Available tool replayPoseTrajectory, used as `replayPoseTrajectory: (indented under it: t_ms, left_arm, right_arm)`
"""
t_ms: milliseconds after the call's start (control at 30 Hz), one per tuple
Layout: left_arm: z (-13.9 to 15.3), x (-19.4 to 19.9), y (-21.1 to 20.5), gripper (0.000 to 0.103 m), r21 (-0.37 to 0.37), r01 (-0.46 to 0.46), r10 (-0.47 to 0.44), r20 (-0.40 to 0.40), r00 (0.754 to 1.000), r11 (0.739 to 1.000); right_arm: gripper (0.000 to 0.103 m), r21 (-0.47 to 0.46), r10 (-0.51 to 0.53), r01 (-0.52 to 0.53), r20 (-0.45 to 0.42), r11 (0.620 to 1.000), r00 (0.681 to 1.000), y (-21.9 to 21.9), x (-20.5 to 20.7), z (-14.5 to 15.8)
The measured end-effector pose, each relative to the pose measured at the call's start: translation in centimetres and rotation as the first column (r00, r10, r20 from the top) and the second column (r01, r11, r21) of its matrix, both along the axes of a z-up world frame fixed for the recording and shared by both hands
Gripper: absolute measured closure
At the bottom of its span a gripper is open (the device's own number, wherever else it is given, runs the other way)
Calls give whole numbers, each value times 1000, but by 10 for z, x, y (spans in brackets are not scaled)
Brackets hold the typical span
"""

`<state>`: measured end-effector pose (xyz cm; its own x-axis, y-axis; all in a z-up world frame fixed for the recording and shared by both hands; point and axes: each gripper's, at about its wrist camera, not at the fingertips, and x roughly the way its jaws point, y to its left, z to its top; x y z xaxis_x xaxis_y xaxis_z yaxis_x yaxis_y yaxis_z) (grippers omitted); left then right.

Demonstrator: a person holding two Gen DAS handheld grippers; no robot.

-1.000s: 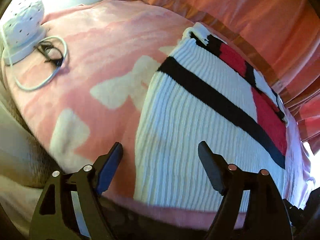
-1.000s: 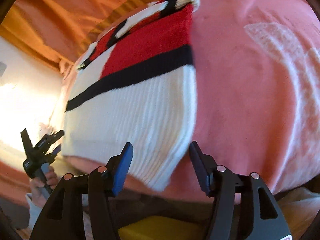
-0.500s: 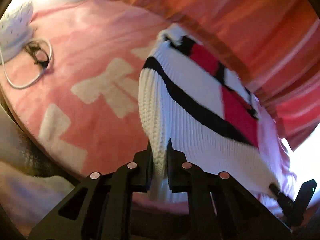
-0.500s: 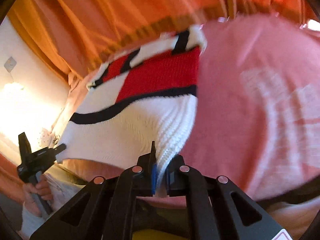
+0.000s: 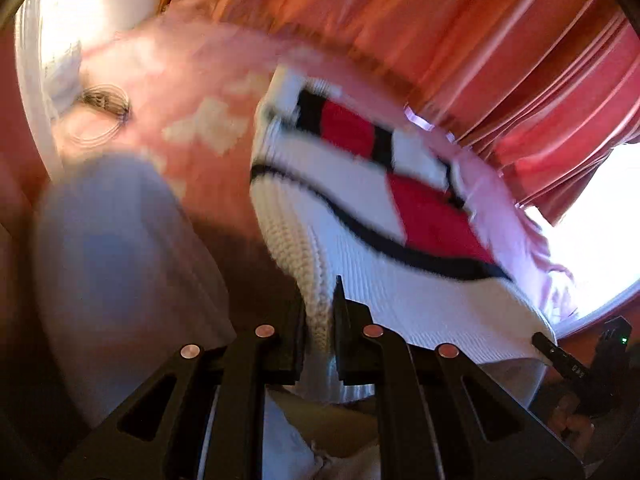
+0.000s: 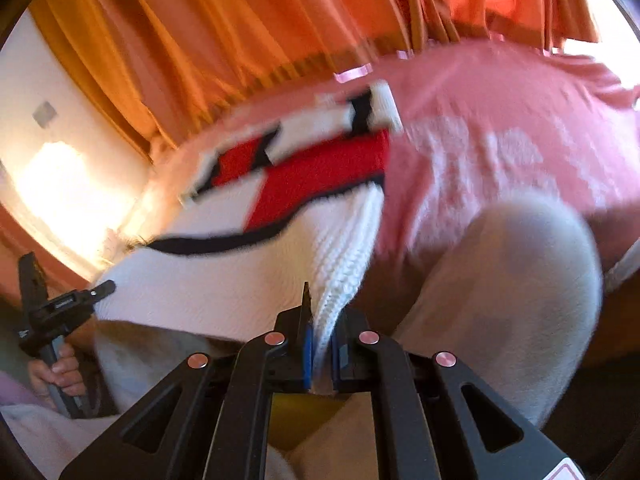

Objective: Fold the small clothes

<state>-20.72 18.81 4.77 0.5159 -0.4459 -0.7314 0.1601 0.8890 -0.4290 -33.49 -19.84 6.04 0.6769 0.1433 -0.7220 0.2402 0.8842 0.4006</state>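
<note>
A white knitted sweater (image 5: 400, 280) with red blocks and black lines lies on a pink blanket (image 5: 192, 80). My left gripper (image 5: 320, 320) is shut on its near left corner and lifts that edge off the blanket. My right gripper (image 6: 320, 332) is shut on the near right corner of the sweater (image 6: 240, 280) and lifts it too. The far end with the collar still rests on the blanket (image 6: 500, 120). Each gripper shows at the edge of the other's view: the right one (image 5: 568, 360) and the left one (image 6: 56, 308).
Orange-red curtains (image 6: 280, 32) hang behind the bed. A white device with a looped cable (image 5: 100, 108) sits at the far left of the blanket. The person's pale-trousered knees (image 5: 120, 248) (image 6: 512, 300) are close under the grippers. A bright window (image 5: 592, 216) is at the right.
A second ago both grippers were open over the near corners. They closed on the sweater and have since pulled the near edge up and back toward me.
</note>
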Motion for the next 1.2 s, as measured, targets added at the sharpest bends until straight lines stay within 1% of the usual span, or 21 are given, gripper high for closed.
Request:
replayPoseTrajectory:
  t_ms: [67,133,200,267,367,467,533,600,667,700,733,767,800,833,867,900,933,967,1067,1133,1200]
  left_arm:
    - [27,18,-3,93,-4,11,-10,86,996,1000]
    - [48,52,-13,93,0,12,-12,171,985,1000]
    - [57,90,-26,92,12,10,-12,213,977,1000]
    - [57,145,-45,92,41,-10,0,223,975,999]
    - [37,220,-75,92,102,-49,29,183,983,994]
    - [2,287,-103,92,186,-81,58,126,990,979]
    - [-23,321,-113,91,224,-88,72,80,994,971]
    - [-49,352,-117,87,229,-105,98,41,994,968]
    - [-65,368,-113,82,215,-107,107,13,994,971]
    - [-69,373,-109,71,198,-124,125,5,992,972]
    - [-69,378,-101,62,177,-172,175,-2,985,969]
    - [-66,380,-96,56,161,-206,208,5,978,965]
    - [-60,382,-90,45,133,-226,225,25,974,965]
    - [-53,384,-86,39,114,-232,227,49,973,966]
    - [-46,384,-81,38,109,-243,235,85,968,964]
    - [-41,385,-78,37,113,-246,234,112,966,963]
    - [-36,384,-76,36,126,-241,223,142,964,962]
    - [-34,385,-76,36,134,-236,214,156,964,962]
    - [-34,383,-80,36,180,-194,161,183,970,964]
    - [-38,379,-90,35,196,-108,75,168,983,975]
    - [-45,376,-104,34,233,-35,-2,158,988,972]
  right_arm:
    - [97,0,9,-9,75,1000,997,-7,15,23]
    - [97,-17,25,-23,140,1000,990,-20,52,42]
    - [97,-8,21,-20,169,1000,985,-36,94,49]
    - [97,22,-5,2,166,1000,986,-61,156,43]
    - [97,56,-38,33,100,998,994,-85,238,19]
    - [97,92,-73,71,15,993,997,-106,310,-16]
    - [97,122,-92,95,-28,988,995,-116,342,-37]
    - [95,149,-90,101,-76,984,993,-128,371,-60]
    - [90,149,-88,103,-101,984,991,-135,388,-72]
    - [88,149,-87,101,-99,984,991,-137,390,-74]
    - [86,159,-85,98,-87,982,993,-141,391,-71]
    - [83,169,-85,96,-72,981,994,-143,391,-68]
    - [80,180,-84,93,-53,979,995,-145,390,-63]
    - [65,179,-92,94,-22,979,996,-147,388,-54]
    - [41,156,-112,110,4,982,994,-147,386,-49]
    - [33,123,-138,132,40,984,990,-148,383,-42]
    - [29,97,-143,136,69,986,987,-147,381,-37]
    - [29,74,-124,118,77,990,989,-146,382,-33]
    - [29,6,-119,119,48,993,992,-143,383,-33]
    - [29,-8,-87,87,-8,996,996,-139,386,-40]
    - [30,-26,-68,67,-42,997,997,-135,385,-47]
